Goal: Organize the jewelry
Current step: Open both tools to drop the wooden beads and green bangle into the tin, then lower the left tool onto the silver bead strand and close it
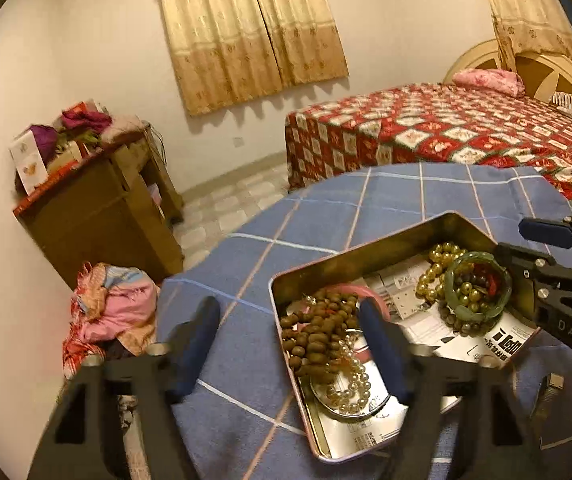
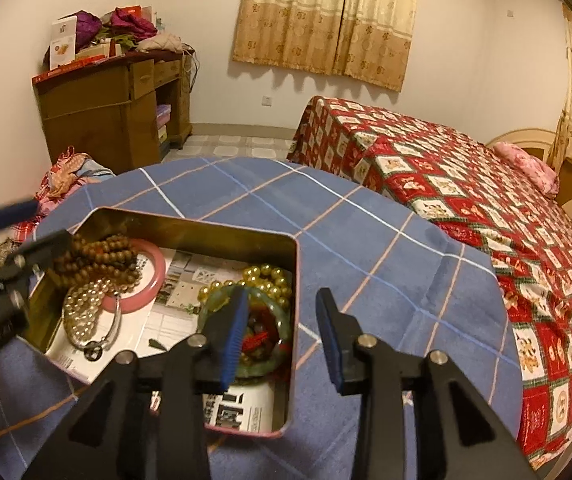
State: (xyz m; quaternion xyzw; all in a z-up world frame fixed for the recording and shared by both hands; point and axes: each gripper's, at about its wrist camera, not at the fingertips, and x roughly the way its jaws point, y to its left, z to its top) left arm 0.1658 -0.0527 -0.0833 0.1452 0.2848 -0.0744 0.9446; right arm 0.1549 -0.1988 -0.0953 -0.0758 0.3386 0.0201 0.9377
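Jewelry lies heaped in an open metal tin (image 2: 189,236) that rests on a surface covered by a blue plaid cloth (image 2: 386,264), toward the cloth's near edge. Inside the tin, on printed paper (image 1: 366,432), a brown wooden bead strand (image 1: 318,332) and a pearl strand (image 1: 352,388) pile at one end over a pink bangle (image 2: 153,272) and a thin silver bangle (image 2: 111,332). At the other end a green jade bangle (image 1: 478,286) sits on gold beads (image 1: 438,268), with small dark and red pieces inside its ring.

The left hand-held gripper (image 1: 294,352) is released, jaws spread wide across the tin's end wall, one finger over the beads and the other outside above the cloth. The right hand-held gripper (image 2: 286,344) is likewise released, straddling the tin's side wall: one blue pad (image 2: 233,340) hangs over the jade bangle and hides part of it, the other stands outside the tin.

Beyond the surface's far edge stand a bed with a red patterned cover (image 2: 466,200), a pink pillow (image 2: 526,164), a wooden desk (image 2: 105,112) piled with clothes and boxes, gold curtains (image 2: 326,20), and a bundle of cloth on the floor (image 1: 113,312).
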